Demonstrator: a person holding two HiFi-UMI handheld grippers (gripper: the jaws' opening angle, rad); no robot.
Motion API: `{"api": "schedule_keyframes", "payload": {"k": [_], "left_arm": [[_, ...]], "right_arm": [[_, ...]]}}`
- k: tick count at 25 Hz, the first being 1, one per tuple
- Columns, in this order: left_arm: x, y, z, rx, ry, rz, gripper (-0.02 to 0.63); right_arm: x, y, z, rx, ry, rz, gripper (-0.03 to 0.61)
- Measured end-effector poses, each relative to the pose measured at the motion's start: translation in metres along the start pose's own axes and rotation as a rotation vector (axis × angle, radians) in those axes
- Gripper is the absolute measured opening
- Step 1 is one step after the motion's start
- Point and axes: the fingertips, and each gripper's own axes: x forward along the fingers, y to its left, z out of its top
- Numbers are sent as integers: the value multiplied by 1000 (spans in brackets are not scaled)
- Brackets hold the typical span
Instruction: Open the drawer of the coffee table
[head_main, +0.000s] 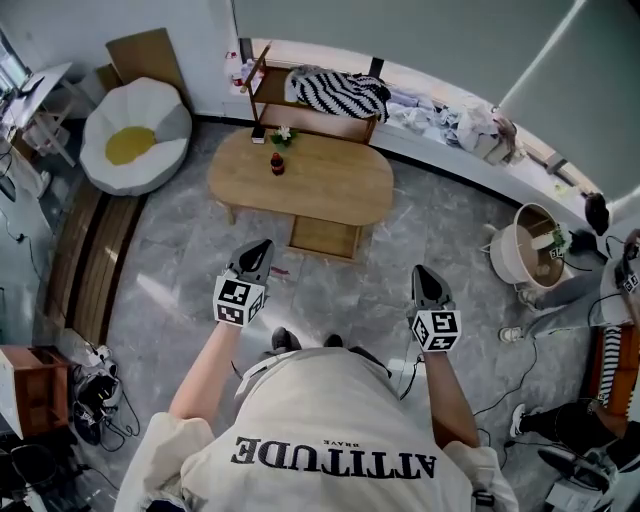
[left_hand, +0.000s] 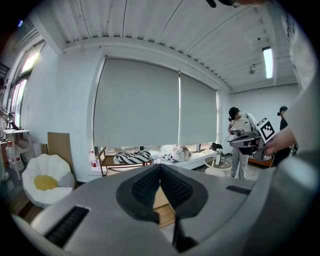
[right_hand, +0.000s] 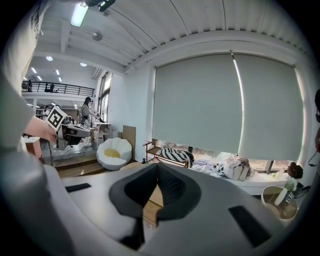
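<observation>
Facing the coffee table (head_main: 300, 180) and its drawer (head_main: 324, 238), the left gripper (head_main: 260, 246) and right gripper (head_main: 426, 272) hover closed and empty.

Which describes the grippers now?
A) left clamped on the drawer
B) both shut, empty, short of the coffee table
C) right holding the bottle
B: left gripper and right gripper have jaws together on nothing, with floor between them and the coffee table.

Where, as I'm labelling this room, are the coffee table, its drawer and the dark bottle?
coffee table (head_main: 330, 185), head view, bare tabletop.
drawer (head_main: 325, 238), head view, visible wooden face.
dark bottle (head_main: 277, 165), head view, its body.
</observation>
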Motion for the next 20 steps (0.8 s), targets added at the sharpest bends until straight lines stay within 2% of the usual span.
{"api": "schedule_keyframes", "payload": {"k": [20], "left_arm": [[-6,6,4,7,-9,-12,20]], "right_arm": [[-2,13,6,2,-21,1,18]]}}
